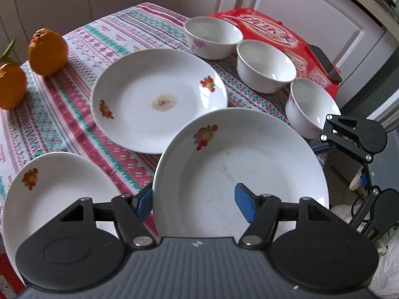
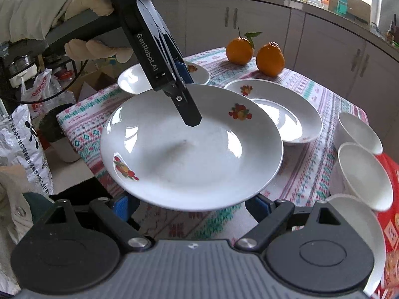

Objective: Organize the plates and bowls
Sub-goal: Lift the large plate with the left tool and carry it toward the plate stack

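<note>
Both grippers are holding one plate [image 2: 192,147] just above the table [image 1: 74,114].

The left gripper [image 1: 197,203] is pinching the plate's rim, one blue finger inside the dish and one outside, with a gloved hand [image 2: 82,7] on its handle. The right gripper [image 2: 192,205] is standing wide at the opposite edge, its blue pads under the rim; I cannot tell whether they are pressing on it. A stained plate [image 1: 159,99] is lying beyond on the striped cloth, and a third plate [image 1: 52,194] is sitting at the table's edge. Three bowls [image 1: 265,66] are lined up near a red box [image 1: 269,27], and two oranges [image 1: 47,52] are resting at the far side.
</note>
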A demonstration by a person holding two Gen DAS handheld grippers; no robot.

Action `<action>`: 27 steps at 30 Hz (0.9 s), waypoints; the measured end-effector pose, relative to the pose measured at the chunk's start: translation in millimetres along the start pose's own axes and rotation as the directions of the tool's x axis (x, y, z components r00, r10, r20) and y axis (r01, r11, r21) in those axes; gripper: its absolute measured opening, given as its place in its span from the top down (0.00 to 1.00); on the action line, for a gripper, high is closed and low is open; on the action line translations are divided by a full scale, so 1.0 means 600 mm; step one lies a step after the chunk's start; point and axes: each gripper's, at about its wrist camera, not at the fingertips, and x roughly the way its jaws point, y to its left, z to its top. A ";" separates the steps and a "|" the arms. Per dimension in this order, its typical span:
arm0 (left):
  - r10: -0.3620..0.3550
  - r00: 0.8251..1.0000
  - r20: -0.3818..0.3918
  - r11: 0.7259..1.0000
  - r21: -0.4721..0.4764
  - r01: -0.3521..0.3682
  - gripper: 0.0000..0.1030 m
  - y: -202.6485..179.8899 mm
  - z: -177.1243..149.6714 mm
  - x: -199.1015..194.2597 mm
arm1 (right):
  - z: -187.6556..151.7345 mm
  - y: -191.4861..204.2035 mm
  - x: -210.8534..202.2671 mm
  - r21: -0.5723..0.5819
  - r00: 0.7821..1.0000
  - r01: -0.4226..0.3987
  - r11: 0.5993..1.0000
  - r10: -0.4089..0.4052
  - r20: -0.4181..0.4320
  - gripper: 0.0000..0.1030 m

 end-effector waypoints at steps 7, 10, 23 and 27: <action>0.020 0.999 0.026 0.999 -0.040 -0.019 0.35 0.034 -0.007 -0.026 | 0.040 -0.002 0.021 -0.032 0.999 -0.033 0.999 0.033 -0.004 0.09; 0.034 0.999 0.035 0.998 -0.056 -0.032 0.35 0.052 -0.012 -0.036 | 0.059 -0.004 0.033 -0.052 0.999 -0.046 0.998 0.046 -0.003 0.09; 0.073 0.996 0.054 0.987 -0.146 -0.064 0.35 0.142 -0.044 -0.069 | 0.134 0.003 0.098 -0.124 0.994 -0.109 0.986 0.107 -0.019 0.09; 0.082 0.995 0.057 0.982 -0.174 -0.071 0.35 0.164 -0.055 -0.071 | 0.151 0.008 0.119 -0.138 0.992 -0.125 0.982 0.122 -0.028 0.09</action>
